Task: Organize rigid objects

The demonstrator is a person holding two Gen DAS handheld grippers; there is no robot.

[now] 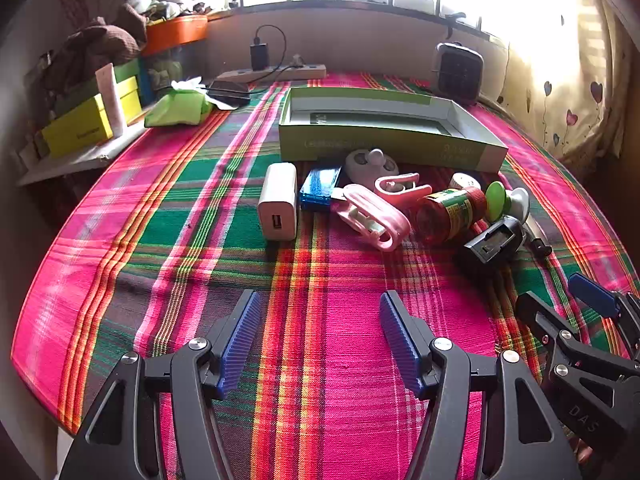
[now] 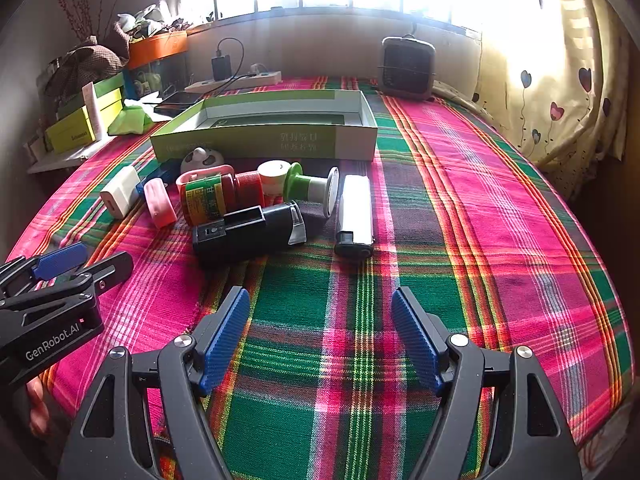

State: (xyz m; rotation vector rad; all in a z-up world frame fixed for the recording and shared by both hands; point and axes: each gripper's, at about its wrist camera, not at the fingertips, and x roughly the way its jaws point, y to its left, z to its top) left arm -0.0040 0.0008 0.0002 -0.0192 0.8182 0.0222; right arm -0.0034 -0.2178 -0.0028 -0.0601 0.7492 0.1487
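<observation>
Left gripper (image 1: 320, 334) and right gripper (image 2: 320, 332) nearest, both with jaws apart, holding nothing, over plaid cloth (image 2: 460, 200). One green box (image 1: 384, 136), open. Ahead of jaws, well apart, in front of box: one white charger (image 1: 278, 202), two pink clips (image 1: 374, 216), one red-capped bottle (image 2: 218, 196), one black device (image 2: 250, 230), one blue case (image 1: 320, 188).

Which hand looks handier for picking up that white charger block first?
Left, probably. The white charger lies nearly straight ahead of the open left gripper, at the pile's left end. From the open right gripper it sits far left, beyond the black device.
</observation>
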